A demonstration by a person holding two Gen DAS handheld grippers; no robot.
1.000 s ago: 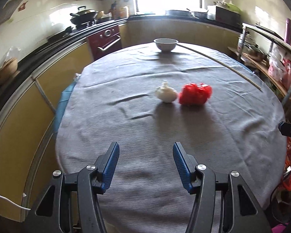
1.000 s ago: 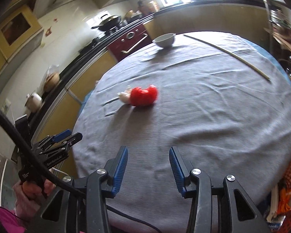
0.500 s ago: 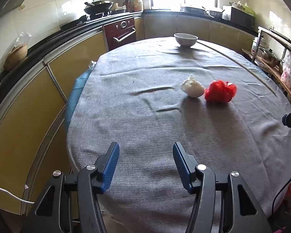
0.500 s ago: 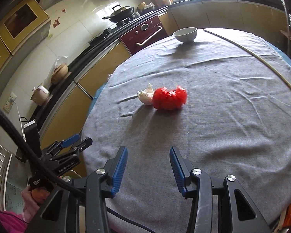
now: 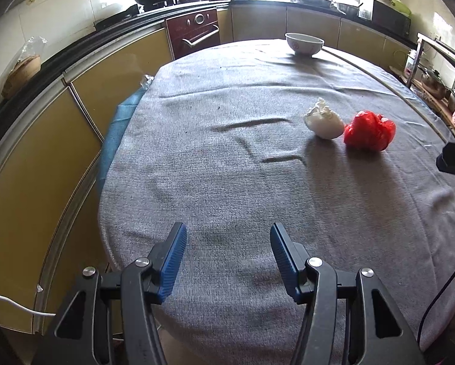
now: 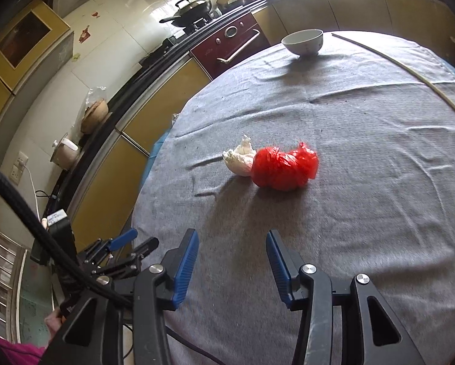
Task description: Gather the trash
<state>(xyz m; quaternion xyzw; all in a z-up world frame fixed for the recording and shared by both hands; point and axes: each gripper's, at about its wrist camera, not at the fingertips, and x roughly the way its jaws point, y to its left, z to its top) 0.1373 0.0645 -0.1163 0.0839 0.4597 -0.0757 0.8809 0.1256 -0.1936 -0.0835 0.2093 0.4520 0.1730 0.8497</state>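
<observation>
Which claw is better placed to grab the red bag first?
Likely the right claw: open, with the red bag almost straight ahead. From the left claw, also open, it lies far right, beyond the white wad.

Nothing in either of my views can be read as text. A small white label (image 6: 54, 216) sits on the black box by my left gripper (image 6: 127, 249), and it may carry print, but it is too blurred to make out. The red stickers (image 6: 84, 35) on the wall tiles show only shapes, no legible characters.
</observation>
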